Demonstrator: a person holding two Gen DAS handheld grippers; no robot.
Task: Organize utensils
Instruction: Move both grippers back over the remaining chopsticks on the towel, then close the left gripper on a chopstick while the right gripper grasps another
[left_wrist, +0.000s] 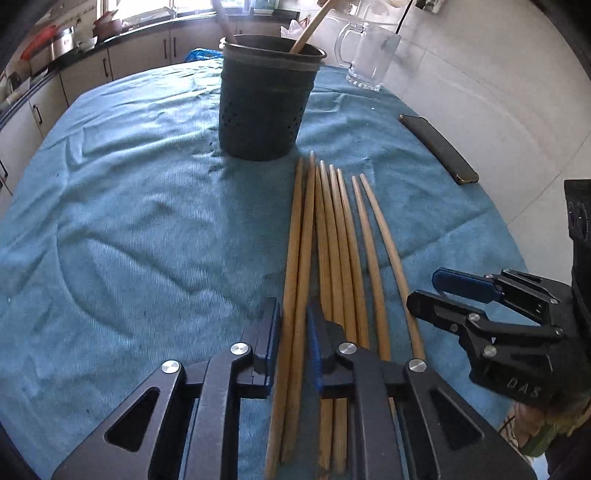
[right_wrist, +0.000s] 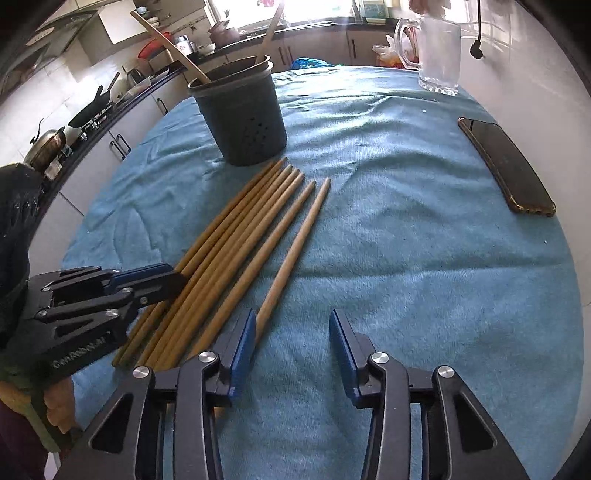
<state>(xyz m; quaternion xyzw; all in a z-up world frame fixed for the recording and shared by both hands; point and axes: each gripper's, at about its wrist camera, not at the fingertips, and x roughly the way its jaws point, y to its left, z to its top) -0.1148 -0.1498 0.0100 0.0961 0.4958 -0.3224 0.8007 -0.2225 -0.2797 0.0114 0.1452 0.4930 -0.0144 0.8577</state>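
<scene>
Two grippers angled down, left gripper (left_wrist: 291, 339) straddling chopsticks (left_wrist: 332, 236) (right gripper (right_wrist: 291, 354) agape)

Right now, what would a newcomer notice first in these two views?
A fan of wooden chopsticks on the blue cloth, tips toward the dark perforated holder, which already has sticks in it. The left hand-held gripper has closed around the two leftmost chopsticks; the right hand-held gripper stands open beside the rightmost one. A phone lies by the cloth's right edge, a glass mug in the far corner.
</scene>
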